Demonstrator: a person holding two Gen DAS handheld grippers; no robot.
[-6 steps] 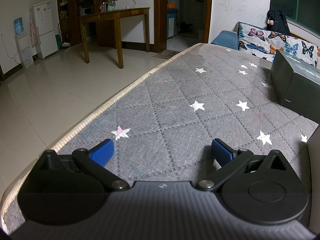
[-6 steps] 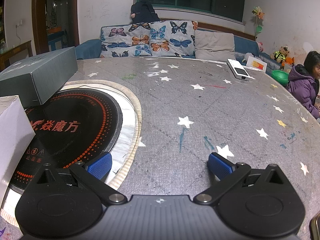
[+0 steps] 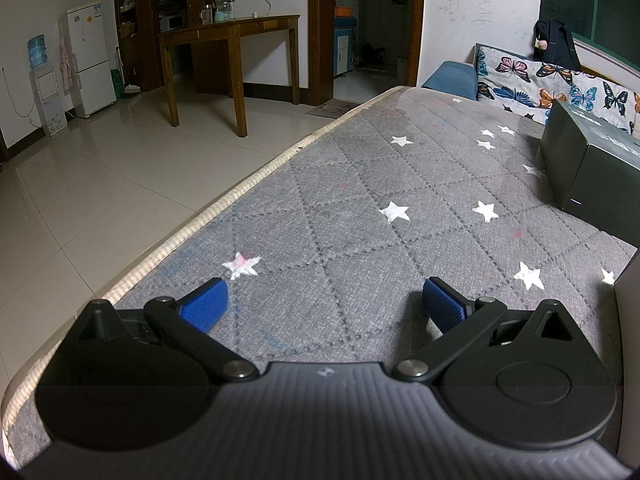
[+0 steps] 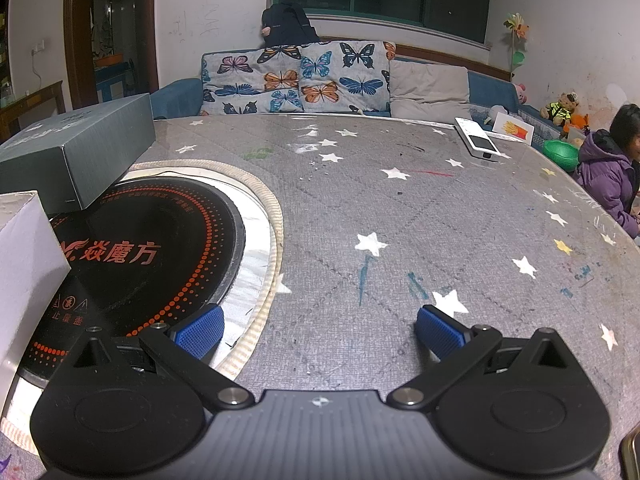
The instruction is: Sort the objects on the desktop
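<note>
My left gripper (image 3: 326, 304) is open low over the grey star-patterned table cover (image 3: 360, 208), nothing between its blue pads. A dark grey box (image 3: 592, 168) lies to its far right. My right gripper (image 4: 318, 330) is also open and empty, its left pad (image 4: 198, 334) over the rim of a round black induction cooker (image 4: 140, 256) set into the table. The same dark grey box (image 4: 80, 152) lies behind the cooker, and a white box (image 4: 24, 264) stands at the left edge. A white flat device (image 4: 478, 140) rests at the table's far right.
The table's corded edge (image 3: 224, 200) drops to a tiled floor on the left. A sofa with butterfly cushions (image 4: 296, 80) lines the far side. A person in a purple jacket (image 4: 612, 176) sits at the right edge. A wooden table (image 3: 232, 40) and fridge (image 3: 86, 60) stand across the room.
</note>
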